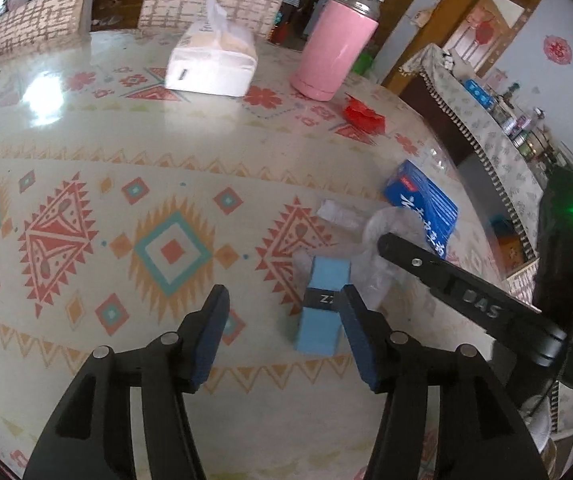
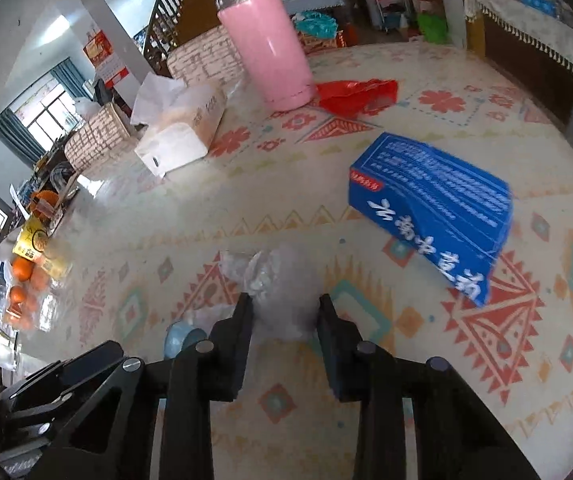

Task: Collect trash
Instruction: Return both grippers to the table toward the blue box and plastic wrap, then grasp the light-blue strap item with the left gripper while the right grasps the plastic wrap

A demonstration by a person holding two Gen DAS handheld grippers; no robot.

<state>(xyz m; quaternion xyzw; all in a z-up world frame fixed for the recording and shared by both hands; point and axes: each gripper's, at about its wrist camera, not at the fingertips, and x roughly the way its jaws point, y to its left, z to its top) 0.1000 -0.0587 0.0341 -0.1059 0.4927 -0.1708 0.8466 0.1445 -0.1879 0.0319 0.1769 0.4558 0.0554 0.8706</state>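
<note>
In the right wrist view my right gripper is shut on a crumpled clear plastic bag, which bulges out between and ahead of its fingers. In the left wrist view my left gripper stands open just above the patterned table. A small light-blue box with a black band lies between its jaws, against the right pad, with a wide gap to the left pad. One of my right gripper's fingers reaches in from the right onto the clear plastic bag. The light-blue box shows partly behind my right gripper.
A blue medicine box lies right of the bag, with a red wrapper beyond it. A pink flask and a tissue pack stand at the far side. Oranges sit at the left. The table edge curves close on the right.
</note>
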